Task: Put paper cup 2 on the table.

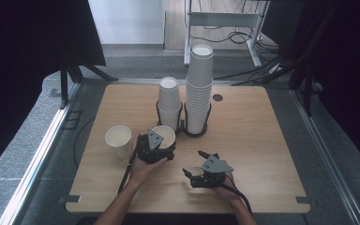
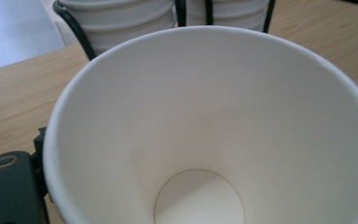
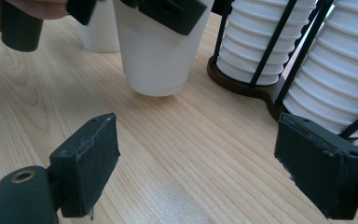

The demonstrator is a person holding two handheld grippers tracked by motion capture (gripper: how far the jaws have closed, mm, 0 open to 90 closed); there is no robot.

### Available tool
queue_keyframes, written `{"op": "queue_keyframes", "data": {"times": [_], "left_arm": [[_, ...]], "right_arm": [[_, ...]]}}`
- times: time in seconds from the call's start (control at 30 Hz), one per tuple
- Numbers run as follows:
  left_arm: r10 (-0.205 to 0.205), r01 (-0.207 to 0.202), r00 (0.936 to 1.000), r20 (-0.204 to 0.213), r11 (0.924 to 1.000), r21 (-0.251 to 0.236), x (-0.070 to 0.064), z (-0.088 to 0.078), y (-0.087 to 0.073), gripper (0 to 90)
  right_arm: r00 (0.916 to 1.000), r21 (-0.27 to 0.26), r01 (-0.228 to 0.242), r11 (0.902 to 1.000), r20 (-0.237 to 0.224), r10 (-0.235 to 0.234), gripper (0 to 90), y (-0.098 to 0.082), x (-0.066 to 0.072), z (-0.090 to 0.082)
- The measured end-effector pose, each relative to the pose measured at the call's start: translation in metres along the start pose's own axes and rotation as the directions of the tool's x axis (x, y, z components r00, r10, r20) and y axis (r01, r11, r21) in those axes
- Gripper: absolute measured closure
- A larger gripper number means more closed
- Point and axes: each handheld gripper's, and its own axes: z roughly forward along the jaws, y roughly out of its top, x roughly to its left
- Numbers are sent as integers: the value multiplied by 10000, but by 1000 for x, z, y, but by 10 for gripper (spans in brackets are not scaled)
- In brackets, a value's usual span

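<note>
Two stacks: we note a taller cup stack (image 1: pixel 199 89) and a shorter cup stack (image 1: pixel 169 104), side by side in the far middle of the table.
Table (image 1: pixel 262 140): we record a light wooden top, with a small dark round hole (image 1: pixel 217 97) near its far edge, right of the taller stack.
Rack (image 3: pixel 242 79): we see a dark base with thin black uprights around both stacks; in the right gripper view the stacked rims show between the uprights.
Held cup (image 2: pixel 205 140): we find it upright, mouth up, white and empty inside, just in front of the shorter stack.
Loose cup (image 1: pixel 118 140): we find it standing on the table just left of the held cup, apart from it.
Left gripper (image 1: pixel 155 146): we see its jaws closed against the held cup's wall; in the right gripper view one black jaw presses the cup's side, and the cup's base appears to meet the table.
Right gripper (image 1: pixel 200 165): we see its jaws spread wide with nothing between them, low over bare wood near the front of the table, right of the held cup.
</note>
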Motion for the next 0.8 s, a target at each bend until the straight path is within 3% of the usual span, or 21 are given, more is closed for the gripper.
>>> {"op": "queue_keyframes", "data": {"times": [0.3,0.8], "left_arm": [[-343,361,9978,-573,9989,302,11,11,-2,115],[-289,312,9984,-480,9984,468,14,23,-8,75]], "right_arm": [[10000,-14,-49,10000,37,49,137,0,-1,0],[10000,26,-18,10000,37,18,138,-1,-1,0]]}}
